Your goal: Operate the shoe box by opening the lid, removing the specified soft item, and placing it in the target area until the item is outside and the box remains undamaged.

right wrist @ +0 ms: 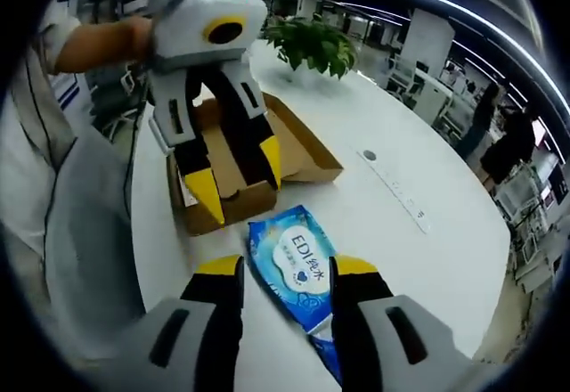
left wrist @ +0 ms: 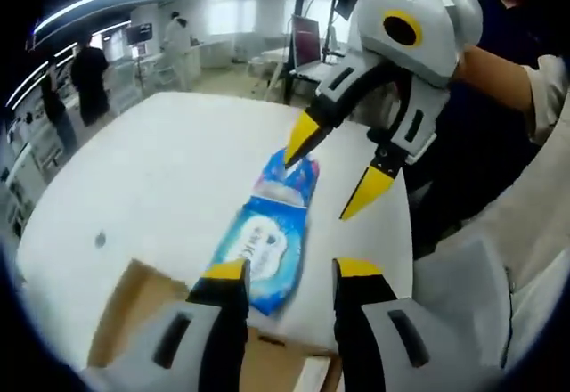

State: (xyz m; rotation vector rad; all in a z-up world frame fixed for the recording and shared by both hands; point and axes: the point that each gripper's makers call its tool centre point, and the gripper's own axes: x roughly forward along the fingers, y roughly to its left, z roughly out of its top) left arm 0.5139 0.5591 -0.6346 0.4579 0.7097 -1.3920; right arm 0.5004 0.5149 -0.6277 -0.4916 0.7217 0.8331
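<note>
Two views cover this moment, and the blue wet-wipe pack serves as the landmark.

Left gripper view: the blue wet-wipe pack (left wrist: 264,236) lies flat on the white table (left wrist: 151,169), outside the brown shoe box (left wrist: 134,307), whose open cardboard edge sits just beside the pack's near end. The left gripper (left wrist: 289,272) rises from the bottom with its yellow-tipped jaws spread apart; the pack's near end lies between and beyond them, and nothing is clamped. At the pack's far end, the right gripper (left wrist: 338,174) reaches down with its jaws wide apart; one yellow tip seems to touch the pack's far edge, the other hangs to the side, off the pack. A person's sleeve (left wrist: 543,98) shows behind that gripper.

Right gripper view: the blue wet-wipe pack (right wrist: 298,272) lies on the white table (right wrist: 401,240), running up between the right gripper's (right wrist: 287,272) parted jaws, which grip nothing. Beyond the pack stands the shoe box (right wrist: 240,178), open, its lid flap (right wrist: 307,147) folded out. The left gripper (right wrist: 236,178) hangs over the box, jaws apart and empty. A green plant (right wrist: 312,44) stands well beyond the pack.
</note>
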